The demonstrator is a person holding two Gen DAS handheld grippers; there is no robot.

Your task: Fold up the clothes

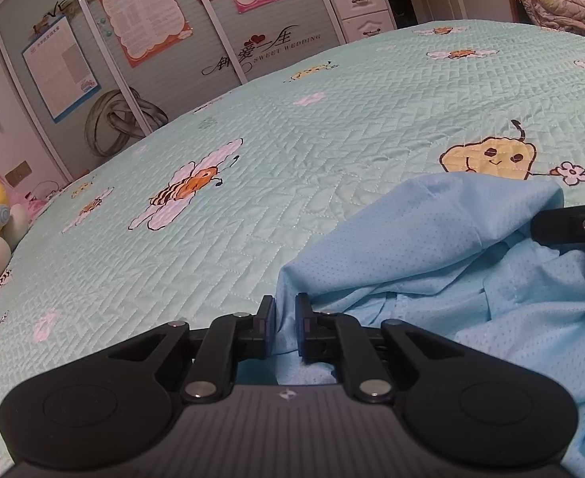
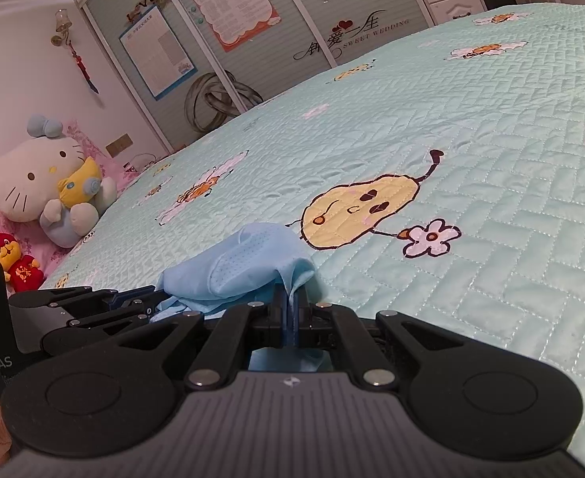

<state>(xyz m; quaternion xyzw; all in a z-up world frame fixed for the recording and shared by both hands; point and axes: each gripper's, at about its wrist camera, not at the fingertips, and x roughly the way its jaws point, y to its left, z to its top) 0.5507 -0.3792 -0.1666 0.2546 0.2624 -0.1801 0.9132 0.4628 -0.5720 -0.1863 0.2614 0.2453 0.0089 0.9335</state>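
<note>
Pinching the light-blue shirt (image 1: 431, 239) in my left gripper (image 1: 284, 326) and right gripper (image 2: 291, 310), both clamped tight on its fabric above the quilted bedspread (image 1: 292, 139).

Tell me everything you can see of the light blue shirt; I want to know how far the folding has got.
The shirt is light blue with a fine dotted, mesh-like weave. It lies crumpled and bunched on the quilted bedspread, not yet folded flat, with one part humped up. The left gripper pinches one edge of it, and the right gripper is clamped on another fold. Nothing else touches it.
</note>
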